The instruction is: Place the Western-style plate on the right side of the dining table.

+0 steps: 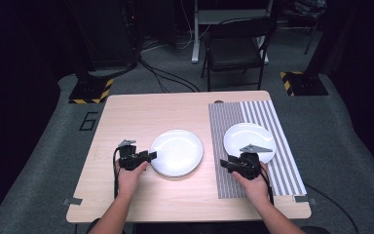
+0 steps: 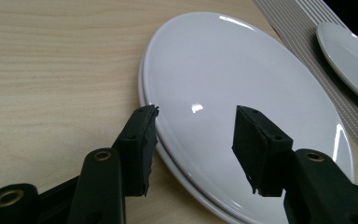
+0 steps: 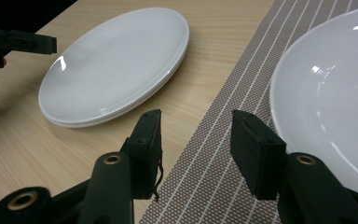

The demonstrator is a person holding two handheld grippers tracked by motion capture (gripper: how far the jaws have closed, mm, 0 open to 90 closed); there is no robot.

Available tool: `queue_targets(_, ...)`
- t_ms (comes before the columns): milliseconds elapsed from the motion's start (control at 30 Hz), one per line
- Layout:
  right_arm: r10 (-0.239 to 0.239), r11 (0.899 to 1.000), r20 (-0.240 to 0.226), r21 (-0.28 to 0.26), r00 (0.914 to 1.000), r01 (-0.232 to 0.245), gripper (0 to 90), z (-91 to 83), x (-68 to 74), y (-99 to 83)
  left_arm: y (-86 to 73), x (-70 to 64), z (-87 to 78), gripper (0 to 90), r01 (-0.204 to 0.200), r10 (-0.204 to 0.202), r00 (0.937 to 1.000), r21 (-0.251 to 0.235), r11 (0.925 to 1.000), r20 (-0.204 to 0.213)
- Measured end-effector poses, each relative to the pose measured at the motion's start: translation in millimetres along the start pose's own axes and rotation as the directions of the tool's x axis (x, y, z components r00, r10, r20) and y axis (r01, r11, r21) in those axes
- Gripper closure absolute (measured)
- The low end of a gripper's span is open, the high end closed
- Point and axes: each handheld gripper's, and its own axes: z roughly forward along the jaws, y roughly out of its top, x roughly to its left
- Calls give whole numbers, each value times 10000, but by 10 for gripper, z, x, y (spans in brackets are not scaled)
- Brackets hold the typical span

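The left gripper (image 2: pixel 193 135) hangs with jaws spread at the near-left rim of the stacked white plates (image 1: pixel 177 152), which look like two, on the bare wooden table (image 1: pixel 141 114). The right gripper (image 3: pixel 198 140), jaws also spread, sits over the striped placemat (image 1: pixel 233 146) just beside the single white plate (image 1: pixel 248 136).

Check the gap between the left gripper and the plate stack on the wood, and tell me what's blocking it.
Nothing visible blocks it. The left gripper is open right at the rim of the plate stack, with bare table beside it.
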Motion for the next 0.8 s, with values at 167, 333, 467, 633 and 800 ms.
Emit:
queue_targets(167, -566, 9979, 51, 307, 9984, 564, 534, 81, 46, -45, -11, 74, 2, 494, 290, -290, 9995, 37, 9996, -103)
queue_targets(333, -869, 9952, -80, 449, 9962, 871, 534, 108, 76, -66, -5, 117, 1, 487, 386, -384, 9990, 45, 9992, -215)
queue_targets(467, -1001, 9936, -58, 523, 9950, 1002, 534, 127, 97, -84, -4, 146, 11, 472, 470, -465, 9985, 149, 9988, -277)
queue_targets(633, -1396, 9874, -3, 746, 9902, 1392, 530, 173, 121, -104, -1, 182, 50, 457, 700, -693, 9973, 342, 9970, -224)
queue_targets(800, -1661, 9838, 165, 717, 9860, 1646, 508, 169, 142, -117, 22, 218, 65, 432, 718, -701, 9964, 344, 9968, -481)
